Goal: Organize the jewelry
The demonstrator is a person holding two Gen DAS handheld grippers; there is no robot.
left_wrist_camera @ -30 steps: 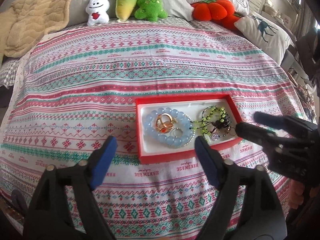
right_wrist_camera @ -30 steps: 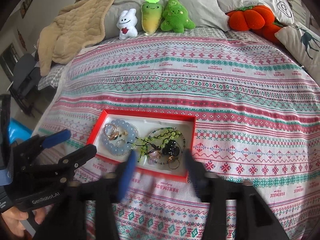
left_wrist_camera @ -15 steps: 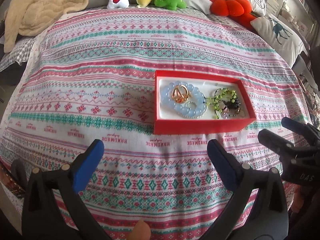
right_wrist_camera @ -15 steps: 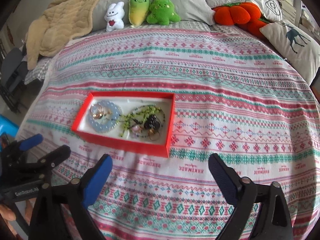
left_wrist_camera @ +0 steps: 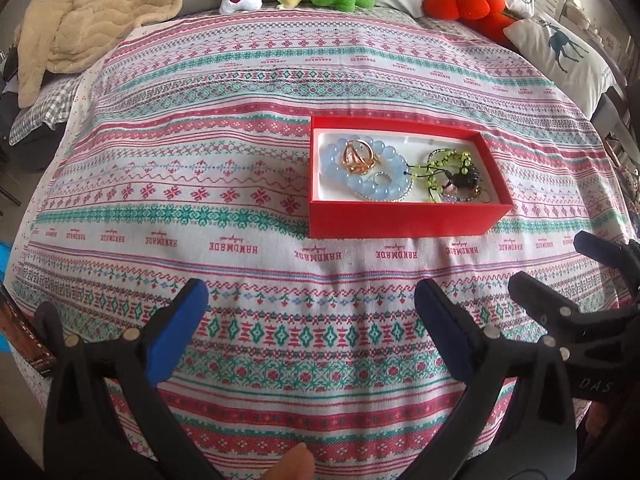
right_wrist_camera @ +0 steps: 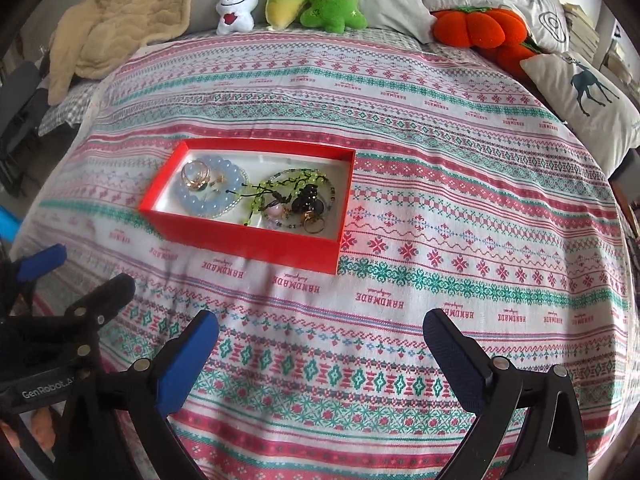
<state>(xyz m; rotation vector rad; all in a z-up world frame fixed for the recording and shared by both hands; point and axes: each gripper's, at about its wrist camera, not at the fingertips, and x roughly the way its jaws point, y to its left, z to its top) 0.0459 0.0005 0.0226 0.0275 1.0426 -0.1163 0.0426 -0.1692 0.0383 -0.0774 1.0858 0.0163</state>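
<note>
A red jewelry box (left_wrist_camera: 400, 220) (right_wrist_camera: 248, 242) sits on the patterned bedspread. Inside lie a pale blue bead bracelet (left_wrist_camera: 360, 178) (right_wrist_camera: 200, 200), gold rings (left_wrist_camera: 358, 156) (right_wrist_camera: 196, 174), a green bead necklace (left_wrist_camera: 444, 164) (right_wrist_camera: 280, 184) and a dark charm (left_wrist_camera: 464, 178) (right_wrist_camera: 306, 202). My left gripper (left_wrist_camera: 310, 296) is open and empty, held back from the box's near side. My right gripper (right_wrist_camera: 320, 328) is open and empty, also back from the box; it shows at the right edge of the left wrist view (left_wrist_camera: 560, 276).
Plush toys (right_wrist_camera: 288, 0), an orange pumpkin cushion (right_wrist_camera: 476, 26), a deer pillow (right_wrist_camera: 588, 92) and a beige blanket (right_wrist_camera: 120, 20) line the far side of the bed. The bedspread (right_wrist_camera: 440, 200) spreads around the box.
Both grippers have pulled back from the box toward the bed's near edge. The box looks farther away in both views. Both stay open.
</note>
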